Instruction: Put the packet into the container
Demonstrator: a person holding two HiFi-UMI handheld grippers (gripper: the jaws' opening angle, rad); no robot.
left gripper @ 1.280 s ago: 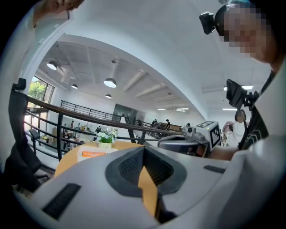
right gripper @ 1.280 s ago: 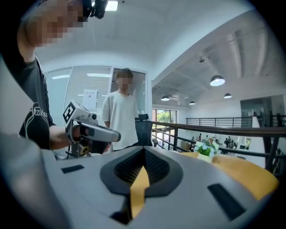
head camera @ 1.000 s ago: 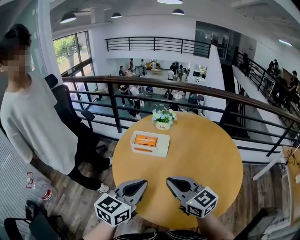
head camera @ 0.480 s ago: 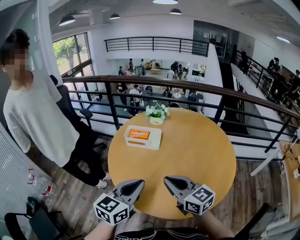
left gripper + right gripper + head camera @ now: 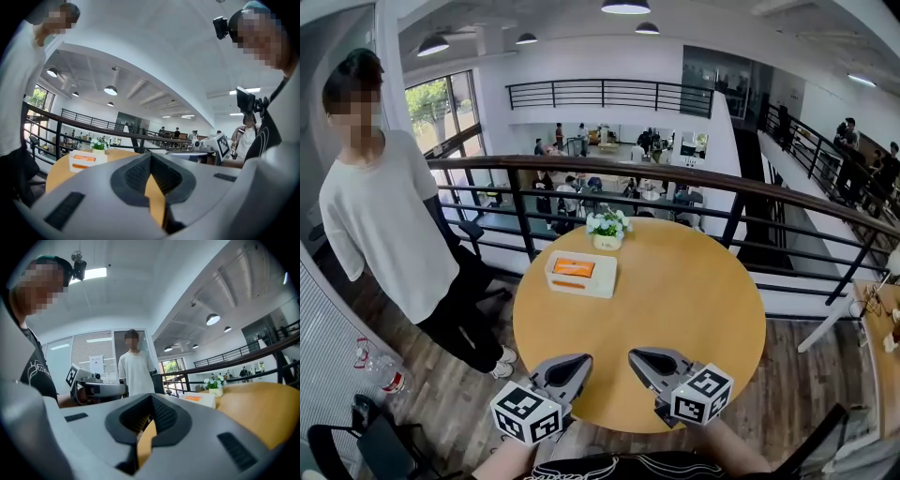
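The orange packet (image 5: 573,267) lies in the top of the white container (image 5: 598,284), which sits on the far left part of the round wooden desk (image 5: 675,309). Just behind the container, at the desk's far edge, stands a small pot of white flowers (image 5: 607,228). No print on the packet or the container can be read in any view.

At the near edge, well apart from the container, the left hand-held gripper (image 5: 572,367) and the right hand-held gripper (image 5: 645,358) hang side by side. Each has its jaws together with nothing between them.

Only the head view shows the whole desk, the dark railing (image 5: 675,178) beyond it, and a plastic bottle (image 5: 382,378) on the floor at the left. The left gripper view shows the container (image 5: 86,161) low and side-on, and the right gripper's marker cube (image 5: 222,145). The right gripper view alone shows a paper notice (image 5: 96,364) on the wall behind the standing person (image 5: 135,366); its writing is too small to read.
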